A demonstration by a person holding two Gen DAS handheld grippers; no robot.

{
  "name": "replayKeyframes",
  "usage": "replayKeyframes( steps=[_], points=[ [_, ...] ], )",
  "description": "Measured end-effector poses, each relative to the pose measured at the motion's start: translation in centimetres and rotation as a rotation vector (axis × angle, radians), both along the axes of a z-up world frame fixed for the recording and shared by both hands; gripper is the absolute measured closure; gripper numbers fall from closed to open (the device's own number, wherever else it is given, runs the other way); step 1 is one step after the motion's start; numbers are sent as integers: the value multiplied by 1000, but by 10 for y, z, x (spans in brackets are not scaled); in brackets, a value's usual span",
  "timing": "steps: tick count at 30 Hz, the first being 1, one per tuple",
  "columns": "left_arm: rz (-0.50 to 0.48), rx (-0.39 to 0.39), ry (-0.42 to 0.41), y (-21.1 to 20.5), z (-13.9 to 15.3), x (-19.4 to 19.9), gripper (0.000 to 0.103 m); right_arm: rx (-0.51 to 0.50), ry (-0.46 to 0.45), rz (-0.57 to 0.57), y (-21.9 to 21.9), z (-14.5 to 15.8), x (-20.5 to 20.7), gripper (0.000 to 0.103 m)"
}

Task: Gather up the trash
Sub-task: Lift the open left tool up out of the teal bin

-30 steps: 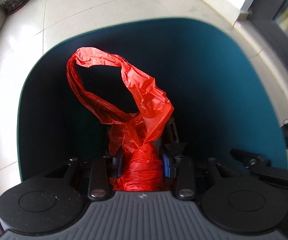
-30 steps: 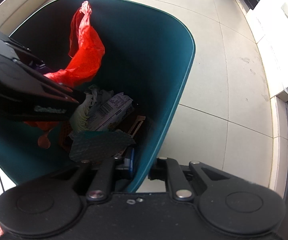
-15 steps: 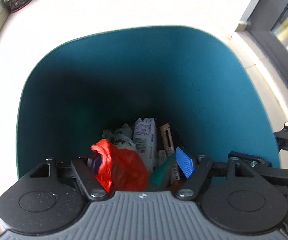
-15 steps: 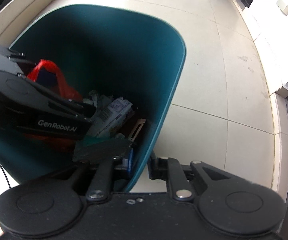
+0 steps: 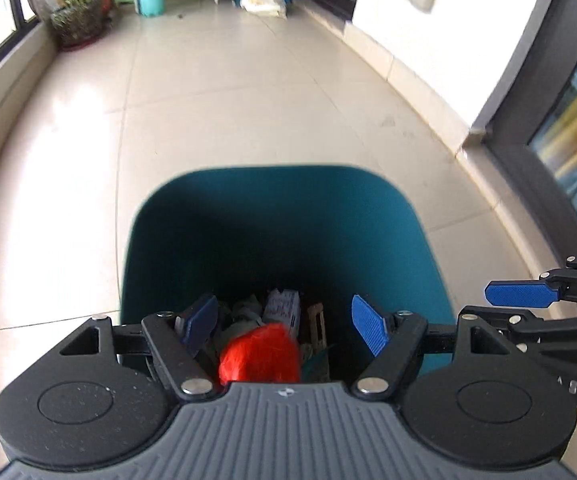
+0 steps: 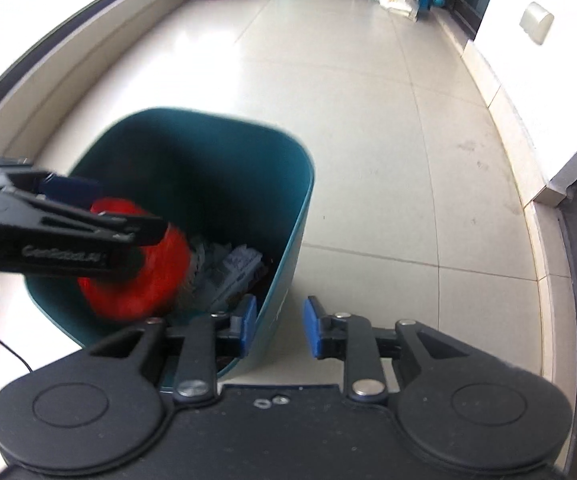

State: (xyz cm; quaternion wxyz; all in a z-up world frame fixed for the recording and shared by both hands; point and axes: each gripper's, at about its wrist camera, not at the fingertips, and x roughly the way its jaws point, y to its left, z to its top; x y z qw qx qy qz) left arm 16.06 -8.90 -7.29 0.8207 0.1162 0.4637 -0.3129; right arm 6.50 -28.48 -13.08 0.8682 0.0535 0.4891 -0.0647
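The red bag (image 5: 260,354) is lying in the teal bin (image 5: 280,216) among wrappers. The left gripper (image 5: 284,320) is hanging spread and empty; the right gripper (image 6: 280,326), just opening, is straddling the rim, seemingly released.

red bag (image 6: 136,276) blurred, partly hidden

A smooth, matt teal plastic bin (image 5: 280,216) is seen on glossy pale floor tiles (image 5: 216,92). Inside the bin, a thin, crinkled red plastic bag (image 5: 260,356) is shown beside printed paper wrappers (image 5: 284,306).
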Motion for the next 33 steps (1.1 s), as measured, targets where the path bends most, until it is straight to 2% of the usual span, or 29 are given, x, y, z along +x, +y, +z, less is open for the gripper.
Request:
replayKeyframes(
  steps=[6,12,15,17,18,20,21,22,25,29,33],
  points=[
    [67,-27,-42,12,27,-25,24,31,-63,20,-2,21,-23,71],
    [121,-49,-61,17,46,-48,24,23,-137,85,-1,45,-49,60],
    [151,-60,-78,23,55,-61,20,16,-181,120,-1,58,-60,46],
    [185,-46,-102,27,58,-71,20,25,-208,140,0,65,-67,32],
    [205,-41,-108,30,60,-75,18,29,-218,152,0,68,-70,30],
    [240,-37,-117,39,61,-80,9,29,-234,174,-1,72,-74,17],
    [257,-36,-118,43,62,-83,2,27,-240,183,0,73,-76,14],
    [277,-38,-122,50,62,-86,0,29,-248,195,1,75,-80,11],
    [358,-43,-109,68,61,-90,0,15,-254,212,5,78,-81,4],
    [417,-22,-112,81,61,-93,0,-7,-273,219,8,79,-81,2],
    [448,-7,-172,88,66,-102,0,-26,-297,223,15,79,-81,1]
  ],
)
